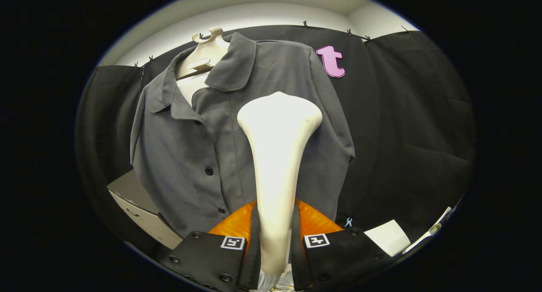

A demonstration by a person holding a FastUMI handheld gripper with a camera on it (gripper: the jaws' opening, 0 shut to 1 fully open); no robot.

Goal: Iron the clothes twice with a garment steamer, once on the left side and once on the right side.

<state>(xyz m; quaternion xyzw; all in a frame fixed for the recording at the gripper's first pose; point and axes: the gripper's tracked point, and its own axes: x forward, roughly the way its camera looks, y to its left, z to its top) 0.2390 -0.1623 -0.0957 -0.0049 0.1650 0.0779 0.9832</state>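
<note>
Gripper view has us looking up the length of the garment steamer, whose slim neck runs out between the two fingers of the claw and flares into a broad, rounded head. Both fingers press on that neck from either side, so we read the claw as clamped on the steamer. The head sits against or just in front of the grey shirt; we cannot tell whether it touches. It lies a little to one side of the button line, about chest height, below the collar. The shirt hangs on a pale mannequin bust against the booth's black cloth wall. We judge one pass to be under way on that half of the front, with the other half beyond the buttons to be done. Next we would need a steady stroke along the panel, head flat to the cloth. The steamer is smooth, glossy, cream plastic; the shirt is matte woven fabric with soft folds and small dark buttons. A pale cabinet stands low beside the shirt's hem.
</note>
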